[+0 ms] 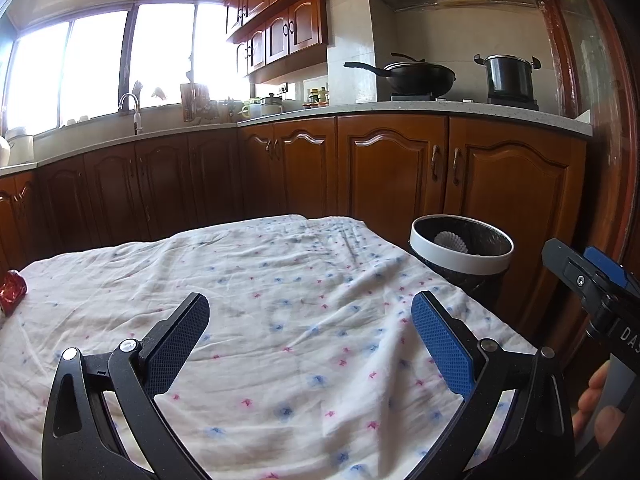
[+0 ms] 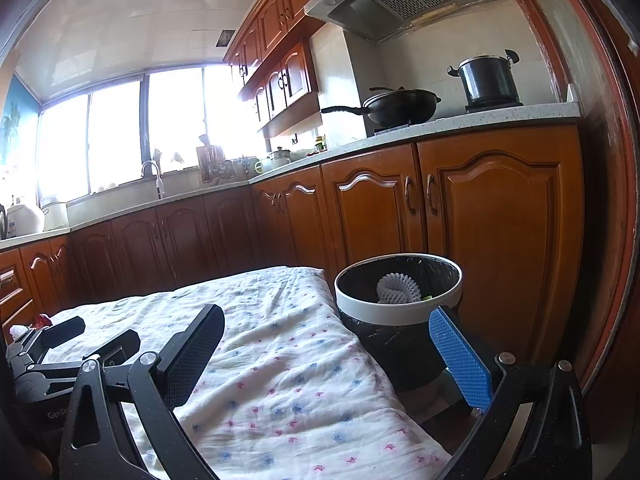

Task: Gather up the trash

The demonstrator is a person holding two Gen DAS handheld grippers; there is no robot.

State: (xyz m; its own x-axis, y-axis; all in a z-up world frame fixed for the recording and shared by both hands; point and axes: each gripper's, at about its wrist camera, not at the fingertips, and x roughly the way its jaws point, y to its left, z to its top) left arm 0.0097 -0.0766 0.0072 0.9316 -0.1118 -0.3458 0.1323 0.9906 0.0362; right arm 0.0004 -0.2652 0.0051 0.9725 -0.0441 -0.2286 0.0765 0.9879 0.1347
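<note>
Left wrist view. Left gripper [image 1: 310, 344]: black two-finger tongs with blue textured pads, spread wide with nothing held, poised over a white crumpled cloth with small blue and pink print [image 1: 280, 280] that covers a table. A red shiny crinkled wrapper [image 1: 12, 292] is seen at the cloth's far left edge, well apart from the tongs and to their left; its long axis cannot be told, as it is cut by the frame edge. A round bin with a white rim and black liner [image 1: 460, 258] stands just beside the cloth's right far corner; a white foam-mesh fruit sleeve [image 1: 451, 241] lies inside it. The right gripper's body is glimpsed at the right edge, with fingers of a hand [image 1: 596, 404] below it.

Right wrist view. Right gripper [image 2: 326, 354]: same make, likewise released and empty, held near the cloth's right edge with its blue pad just before the bin. The foam-mesh sleeve is shown inside the bin together with a small green scrap [image 2: 426, 298]. The red wrapper is glimpsed at the far left beyond the left gripper, with a small white object [image 2: 18, 331] beside it, too small to identify.

Judgement: remaining trash lies leftward, so the left gripper is the nearer one; the bin is nearer the right.
</note>
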